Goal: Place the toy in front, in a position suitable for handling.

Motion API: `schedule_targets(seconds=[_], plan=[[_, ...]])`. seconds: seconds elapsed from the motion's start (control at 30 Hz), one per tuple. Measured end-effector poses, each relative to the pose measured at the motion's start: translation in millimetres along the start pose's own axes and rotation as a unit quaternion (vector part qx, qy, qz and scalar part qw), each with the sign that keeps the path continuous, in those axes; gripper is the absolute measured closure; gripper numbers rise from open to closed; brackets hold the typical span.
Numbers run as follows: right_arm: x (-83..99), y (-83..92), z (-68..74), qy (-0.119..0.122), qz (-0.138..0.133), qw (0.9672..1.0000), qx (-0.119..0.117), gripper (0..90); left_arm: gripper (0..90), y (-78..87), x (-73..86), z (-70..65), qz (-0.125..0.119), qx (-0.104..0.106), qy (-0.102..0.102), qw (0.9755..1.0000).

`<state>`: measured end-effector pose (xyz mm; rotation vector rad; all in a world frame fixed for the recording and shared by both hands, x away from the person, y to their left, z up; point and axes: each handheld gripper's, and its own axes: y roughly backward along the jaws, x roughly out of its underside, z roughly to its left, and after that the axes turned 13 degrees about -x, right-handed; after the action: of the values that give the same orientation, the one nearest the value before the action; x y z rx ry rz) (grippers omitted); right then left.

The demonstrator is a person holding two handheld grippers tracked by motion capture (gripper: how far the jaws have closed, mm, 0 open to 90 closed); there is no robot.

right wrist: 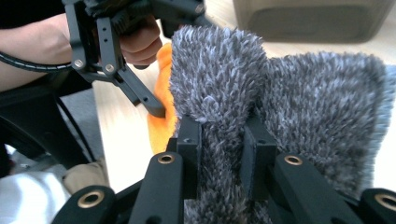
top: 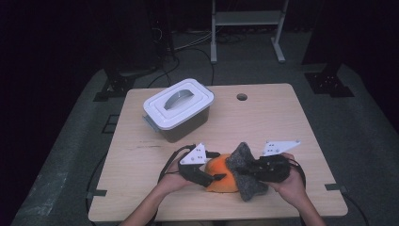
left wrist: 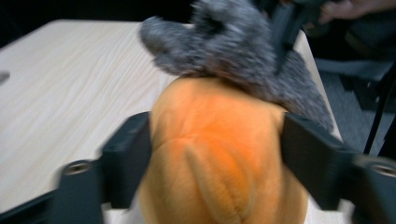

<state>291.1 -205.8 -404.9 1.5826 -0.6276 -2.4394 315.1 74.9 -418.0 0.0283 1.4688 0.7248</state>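
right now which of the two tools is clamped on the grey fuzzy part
The right tool: its jaws pinch a fold of the grey fuzzy part. The left tool instead straddles the orange plush body with its jaws wide apart.

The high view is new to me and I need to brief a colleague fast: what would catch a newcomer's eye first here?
The bright orange plush piece at the table's near edge stands out, with the left gripper straddling it, jaws at either side. A fuzzy grey fabric piece lies against it on its right, pinched by the right gripper. Behind them, toward the left, sits a lidded white bin.
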Motion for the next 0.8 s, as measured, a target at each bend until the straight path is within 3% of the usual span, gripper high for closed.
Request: schedule_targets(seconds=[0.07, 0.23, 0.37, 0.47, 0.63, 0.8], plan=[[0.4, -0.8, 2.9, -0.002, 0.002, 1.0, -0.007, 71.4, 18.1, -2.1, 1.3, 0.1, 0.014, 0.01, 0.013, 0.9998], [-5.6, 0.2, 11.5, 0.016, -0.004, 0.9999, 0.001, 71.5, 33.3, -1.4, 2.7, -4.8, 0.006, 0.018, -0.017, 0.9997], [-8.5, 6.3, 10.1, 0.02, -0.016, 0.9996, 0.007, 71.4, 35.9, 0.6, 3.1, -5.8, 0.005, 0.024, -0.037, 0.999], [-2.1, 9.4, 2.8, 0.009, -0.008, 0.9998, 0.016, 71.4, 36.1, 2.2, 6.5, -0.6, 0.009, 0.029, -0.024, 0.9992], [15.6, 18.4, -16.5, -0.041, -0.002, 0.999, 0.015, 71.4, 34.9, 6.7, 10.6, 2.3, 0.017, 0.03, -0.017, 0.9993], [7.9, 18.7, -11.2, -0.036, -0.032, 0.9988, -0.005, 71.4, 34.9, 5.5, 9.8, -0.2, 0.015, 0.036, -0.023, 0.999]])
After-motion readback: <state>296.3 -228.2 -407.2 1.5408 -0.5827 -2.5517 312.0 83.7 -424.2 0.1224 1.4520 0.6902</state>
